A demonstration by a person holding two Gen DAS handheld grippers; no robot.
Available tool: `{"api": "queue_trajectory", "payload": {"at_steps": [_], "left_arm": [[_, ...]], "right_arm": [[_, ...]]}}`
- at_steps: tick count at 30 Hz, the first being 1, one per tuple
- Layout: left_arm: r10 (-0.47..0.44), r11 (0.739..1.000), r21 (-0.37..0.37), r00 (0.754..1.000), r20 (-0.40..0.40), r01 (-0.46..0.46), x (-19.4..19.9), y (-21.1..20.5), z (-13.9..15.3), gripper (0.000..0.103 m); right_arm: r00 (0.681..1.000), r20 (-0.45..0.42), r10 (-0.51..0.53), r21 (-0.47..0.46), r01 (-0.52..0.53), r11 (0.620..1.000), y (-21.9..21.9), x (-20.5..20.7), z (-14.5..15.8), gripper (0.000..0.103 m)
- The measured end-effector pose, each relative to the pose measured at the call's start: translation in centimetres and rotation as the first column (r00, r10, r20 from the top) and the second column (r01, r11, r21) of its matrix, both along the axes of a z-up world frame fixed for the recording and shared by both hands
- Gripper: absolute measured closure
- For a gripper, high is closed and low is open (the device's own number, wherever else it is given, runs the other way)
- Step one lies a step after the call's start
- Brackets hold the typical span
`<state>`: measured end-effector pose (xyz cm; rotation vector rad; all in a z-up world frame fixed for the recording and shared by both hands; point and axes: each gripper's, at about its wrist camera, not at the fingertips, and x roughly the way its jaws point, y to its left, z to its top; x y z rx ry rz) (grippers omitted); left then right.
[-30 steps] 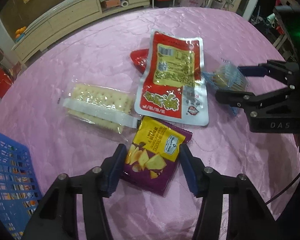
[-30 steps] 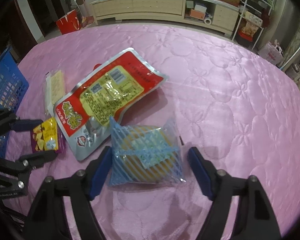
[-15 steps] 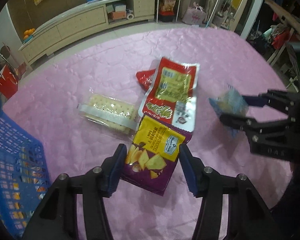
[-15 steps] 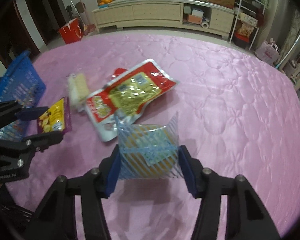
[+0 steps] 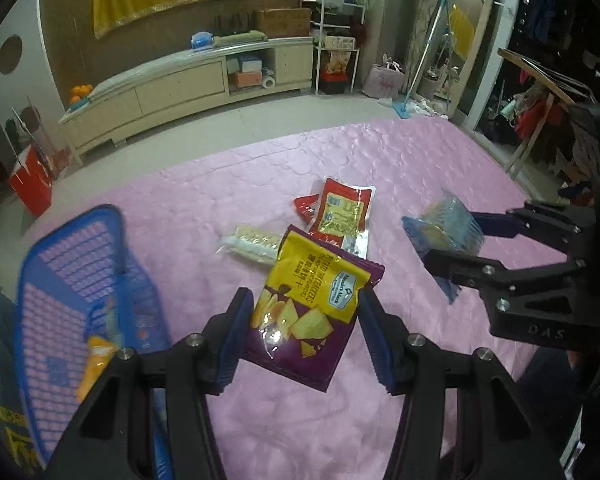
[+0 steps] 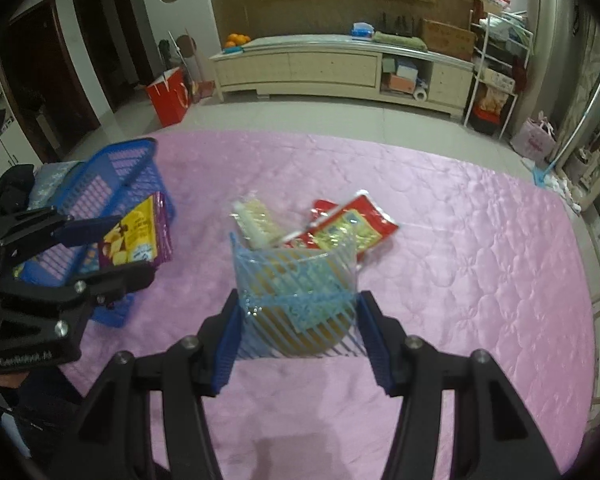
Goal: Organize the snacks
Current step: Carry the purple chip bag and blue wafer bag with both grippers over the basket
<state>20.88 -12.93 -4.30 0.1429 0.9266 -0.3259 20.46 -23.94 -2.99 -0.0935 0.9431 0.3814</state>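
Observation:
My left gripper (image 5: 306, 326) is shut on a purple and yellow chip bag (image 5: 310, 304) and holds it above the pink table, just right of the blue basket (image 5: 76, 300). My right gripper (image 6: 296, 334) is shut on a blue-striped clear snack pack (image 6: 296, 300), also lifted off the table. In the right wrist view the left gripper (image 6: 100, 248) holds the chip bag (image 6: 134, 236) over the basket's (image 6: 112, 178) near side. A red pouch (image 5: 342, 212) and a clear cracker pack (image 5: 252, 240) lie on the table.
The pink quilted table cover (image 6: 460, 260) spreads to the right and front. The basket holds some packets, one orange (image 5: 96, 360). A cabinet (image 6: 340, 68) and a red bag (image 6: 168, 94) stand on the floor beyond the table.
Both grippers have closed on their packs and lifted them high off the table. The left gripper has swung left toward the blue basket, which now shows much larger.

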Motion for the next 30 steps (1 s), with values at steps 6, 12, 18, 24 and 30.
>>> {"api": "queue_trajectory", "payload": {"at_steps": [6, 12, 18, 24, 30], "left_arm": [[0.02, 1.0, 0.01, 0.999, 0.032, -0.02, -1.5, 3.6, 2.3, 0.051], [0.087, 0.996, 0.021, 0.995, 0.038, -0.088, -1.7, 8.8, 2.8, 0.051], [0.147, 0.989, -0.003, 0.989, 0.008, -0.147, -1.4, 12.9, 2.0, 0.051], [0.178, 0.984, -0.004, 0.984, 0.006, -0.178, -1.3, 16.2, 1.5, 0.051], [0.196, 0.981, -0.004, 0.981, 0.003, -0.196, -0.5, 18.7, 0.5, 0.051]], "right_arm": [[0.999, 0.027, 0.038, 0.011, -0.039, 0.999, 4.1, -2.0, 1.8, 0.043], [0.994, 0.028, 0.102, -0.004, -0.102, 0.995, 8.4, -2.5, 2.3, 0.043], [0.989, 0.023, 0.149, 0.002, -0.149, 0.989, 12.7, -1.6, 1.9, 0.043], [0.98, -0.001, 0.201, 0.018, -0.201, 0.979, 16.3, -0.6, 1.0, 0.043], [0.974, -0.021, 0.226, 0.018, -0.226, 0.974, 18.7, 0.7, -0.3, 0.043]]}}
